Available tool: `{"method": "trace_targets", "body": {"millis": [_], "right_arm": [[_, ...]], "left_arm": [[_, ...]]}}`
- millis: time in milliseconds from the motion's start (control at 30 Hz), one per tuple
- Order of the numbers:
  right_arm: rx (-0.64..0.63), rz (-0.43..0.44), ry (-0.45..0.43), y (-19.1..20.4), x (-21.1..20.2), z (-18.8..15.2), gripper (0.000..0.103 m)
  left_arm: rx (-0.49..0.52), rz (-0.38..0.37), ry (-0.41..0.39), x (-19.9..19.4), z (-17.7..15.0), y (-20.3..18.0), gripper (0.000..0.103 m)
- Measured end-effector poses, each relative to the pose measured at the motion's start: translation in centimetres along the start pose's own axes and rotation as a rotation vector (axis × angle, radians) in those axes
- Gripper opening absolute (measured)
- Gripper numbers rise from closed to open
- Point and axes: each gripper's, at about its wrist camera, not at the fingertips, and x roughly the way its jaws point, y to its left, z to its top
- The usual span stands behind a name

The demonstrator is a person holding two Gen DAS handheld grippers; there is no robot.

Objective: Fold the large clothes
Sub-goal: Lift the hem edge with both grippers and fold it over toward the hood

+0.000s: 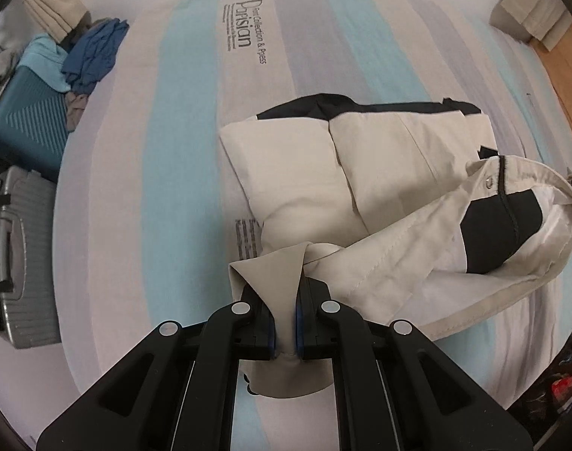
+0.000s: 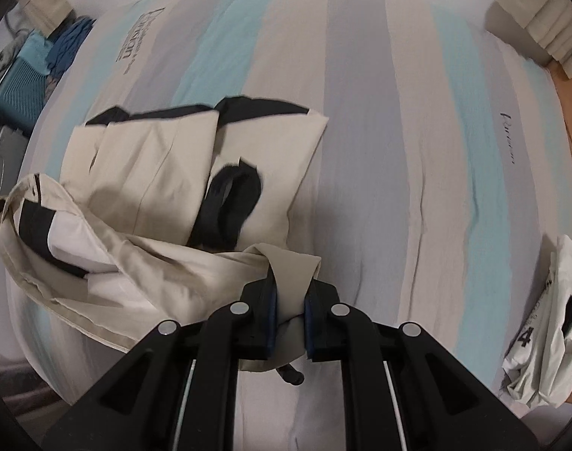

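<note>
A beige garment with black trim (image 1: 323, 173) lies partly folded on the striped bed sheet (image 1: 165, 150). Its collar end with a snap and white lining is lifted and stretched between both grippers. My left gripper (image 1: 284, 300) is shut on one beige corner of it. My right gripper (image 2: 289, 300) is shut on the other corner of the garment (image 2: 143, 165), held low above the sheet (image 2: 398, 150). A black loop of trim (image 2: 229, 203) lies on the folded part.
Two suitcases, teal (image 1: 26, 127) and grey (image 1: 26, 263), stand left of the bed under a heap of blue clothes (image 1: 94, 52). A white printed garment (image 2: 545, 334) lies at the bed's right edge. Curtains (image 1: 530, 11) hang behind. Wooden floor shows right.
</note>
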Motion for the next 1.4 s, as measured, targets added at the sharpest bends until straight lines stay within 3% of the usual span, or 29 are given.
{"method": "trace_targets", "body": {"millis": [333, 833, 1400], "right_arm": [[0.009, -0.019, 0.017, 0.4, 4.7, 6.9, 0.01], [0.053, -0.026, 0.051, 0.0, 11.9, 13.5, 0.01], [0.06, -0.041, 0.062, 0.1, 19.0, 15.3, 0.01]], "left_arm": [[-0.018, -0.015, 0.026, 3.9, 5.6, 2.1, 0.005], [-0.038, -0.028, 0.076, 11.2, 12.2, 4.1, 0.006], [-0.052, -0.036, 0.007, 18.0, 12.6, 4.2, 0.009]]}}
